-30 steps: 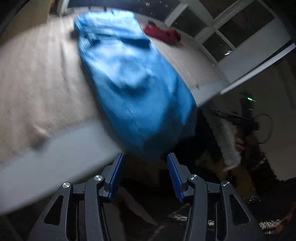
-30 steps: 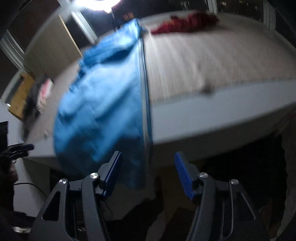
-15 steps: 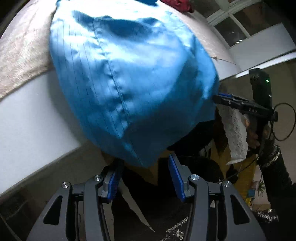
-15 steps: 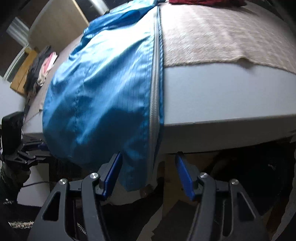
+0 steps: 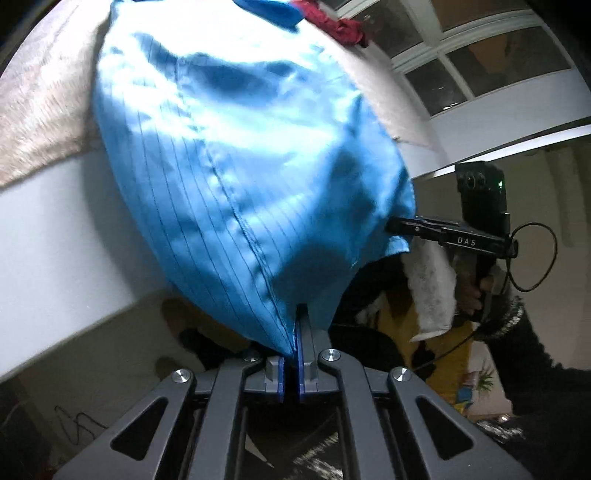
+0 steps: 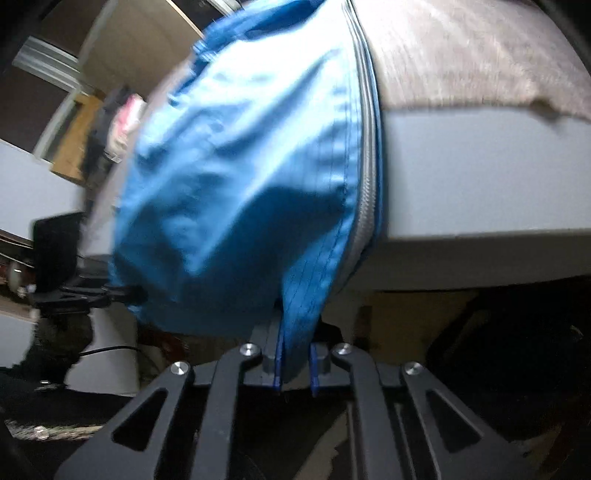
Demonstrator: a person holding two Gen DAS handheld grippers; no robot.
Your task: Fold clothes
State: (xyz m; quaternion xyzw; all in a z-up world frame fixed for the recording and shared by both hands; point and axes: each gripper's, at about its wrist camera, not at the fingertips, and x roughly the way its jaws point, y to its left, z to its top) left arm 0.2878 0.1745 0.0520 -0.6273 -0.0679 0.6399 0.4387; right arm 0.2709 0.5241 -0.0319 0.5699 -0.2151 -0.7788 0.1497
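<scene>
Left wrist: left gripper (image 5: 295,332) clamped on the hem of the blue garment (image 5: 236,155), which hangs over the bed edge (image 5: 55,229). Red cloth (image 5: 343,29) far back; right gripper (image 5: 399,225) at garment's corner.

Right wrist: right gripper (image 6: 295,354) closing, pinching hem beside the zipper (image 6: 365,177).

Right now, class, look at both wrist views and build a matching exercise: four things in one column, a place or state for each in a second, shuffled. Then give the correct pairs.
Things:
1. blue garment
2. red cloth
3. left gripper
4. zipper

Places or states:
A. shut on the garment's lower edge
B. lying at the far end of the bed
C. hanging over the near edge of the bed
D. running along one side of the garment

Pairs: 1-C, 2-B, 3-A, 4-D
</scene>
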